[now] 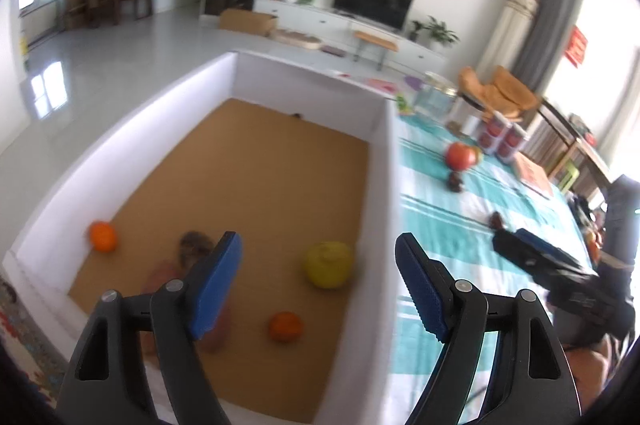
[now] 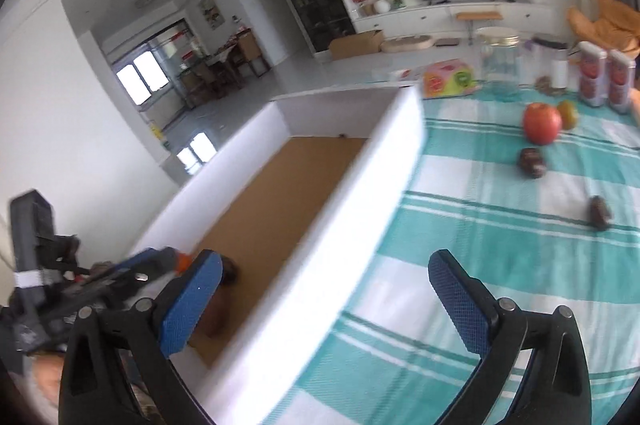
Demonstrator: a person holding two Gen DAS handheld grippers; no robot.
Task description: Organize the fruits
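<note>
A white box [image 1: 384, 161] with a brown floor holds two oranges [image 1: 103, 236] [image 1: 285, 326], a yellow-green fruit [image 1: 329, 264] and a blurred brownish fruit [image 1: 192, 245]. My left gripper [image 1: 318, 283] is open and empty above the box. My right gripper [image 2: 324, 301] is open and empty over the box's right wall [image 2: 352, 209]. On the striped cloth lie a red apple [image 2: 542, 123], a green-orange fruit [image 2: 569, 113] and two dark fruits [image 2: 531, 162] [image 2: 600, 212].
A glass jar [image 2: 500, 65], red cans [image 2: 592, 77], a white cup [image 2: 560, 73] and a colourful pack [image 2: 448, 79] stand at the cloth's far edge. The right gripper shows in the left wrist view [image 1: 536, 257].
</note>
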